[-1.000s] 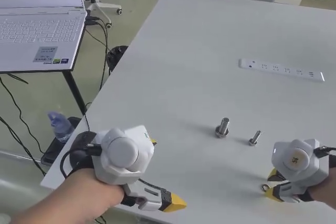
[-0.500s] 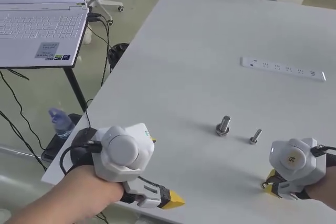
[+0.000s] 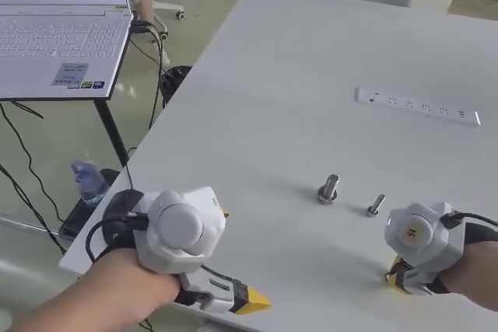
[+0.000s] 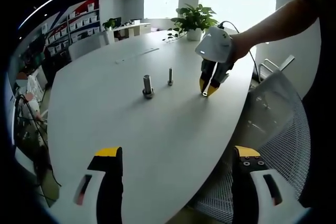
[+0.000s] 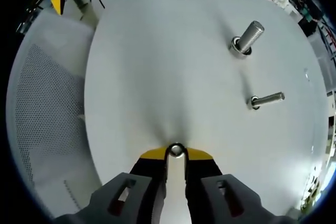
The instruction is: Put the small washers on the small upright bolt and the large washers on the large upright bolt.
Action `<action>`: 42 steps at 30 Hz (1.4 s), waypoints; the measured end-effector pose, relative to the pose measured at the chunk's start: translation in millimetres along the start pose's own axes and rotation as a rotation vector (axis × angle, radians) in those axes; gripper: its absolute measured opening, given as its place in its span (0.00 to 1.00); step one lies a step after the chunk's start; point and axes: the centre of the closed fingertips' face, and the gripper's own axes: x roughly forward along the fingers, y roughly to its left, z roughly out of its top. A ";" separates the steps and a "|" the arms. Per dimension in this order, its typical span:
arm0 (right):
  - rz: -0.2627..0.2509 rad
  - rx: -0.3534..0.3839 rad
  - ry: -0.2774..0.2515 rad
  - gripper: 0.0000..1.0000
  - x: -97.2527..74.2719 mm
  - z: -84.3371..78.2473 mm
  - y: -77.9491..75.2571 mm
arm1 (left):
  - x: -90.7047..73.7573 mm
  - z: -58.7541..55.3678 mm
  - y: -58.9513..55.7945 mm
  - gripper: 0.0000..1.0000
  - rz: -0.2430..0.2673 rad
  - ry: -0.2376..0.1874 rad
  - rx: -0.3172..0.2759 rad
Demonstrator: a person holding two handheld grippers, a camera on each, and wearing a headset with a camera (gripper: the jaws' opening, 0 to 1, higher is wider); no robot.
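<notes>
R gripper (image 5: 177,157) tips pinch 1 washer (image 5: 177,150) low over the white table (image 5: 157,51); washer size unclear. In head view its tips are mostly hidden under its body. L gripper (image 4: 177,156) jaws are spread wide w/ nothing between, at the table's near edge. Large bolt (image 3: 328,189) & small bolt (image 3: 375,206) stand upright, well apart from both grippers; rings at large bolt's base too small to count.

My head camera is looking down on the table (image 3: 296,99); both gripper cameras, lower, are sharing the large bolt (image 3: 329,189).
</notes>
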 end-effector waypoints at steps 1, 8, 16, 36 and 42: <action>0.002 0.007 -0.002 0.11 -0.3 -0.8 -0.3 | -0.6 1.8 -0.3 0.86 0.001 -0.001 -0.001; 0.010 0.047 -0.029 0.11 -2.1 -2.8 0.0 | -1.6 10.7 1.0 0.87 0.010 -0.027 -0.009; 0.014 0.101 -0.046 0.11 -13.0 -7.2 -10.9 | 1.4 13.0 1.1 0.90 0.021 -0.042 -0.031; 0.007 0.192 -0.106 0.12 -45.6 3.9 -46.4 | 2.1 19.8 5.7 0.95 0.035 -0.090 -0.060; 0.005 0.195 -0.109 0.12 -45.8 8.9 -53.6 | 5.7 18.3 6.9 0.95 0.035 -0.083 -0.062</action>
